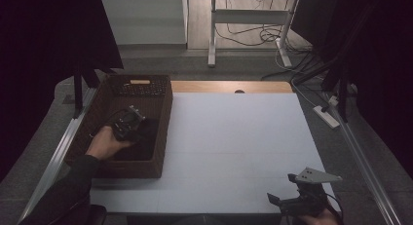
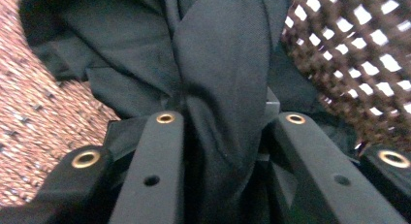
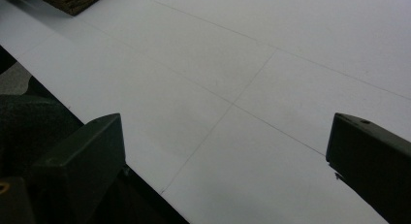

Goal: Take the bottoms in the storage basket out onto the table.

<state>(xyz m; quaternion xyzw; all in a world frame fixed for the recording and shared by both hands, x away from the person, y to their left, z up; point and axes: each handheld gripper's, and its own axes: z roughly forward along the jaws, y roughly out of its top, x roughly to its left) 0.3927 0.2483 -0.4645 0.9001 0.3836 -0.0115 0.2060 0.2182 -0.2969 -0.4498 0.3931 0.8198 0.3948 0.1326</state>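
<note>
Black cloth [image 2: 218,78] lies inside the woven basket [image 1: 164,113], a fold bunched between the left gripper's [image 2: 225,122] jaws, which pinch it. Right gripper [image 3: 225,151], well apart from the basket, hangs over the white table [image 3: 271,49], jaws spread, empty.

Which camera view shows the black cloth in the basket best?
The left gripper view: the black cloth is close, bunched between the left gripper jaws. The high view shows it as a dark patch in the basket. The right gripper view faces the table.
</note>
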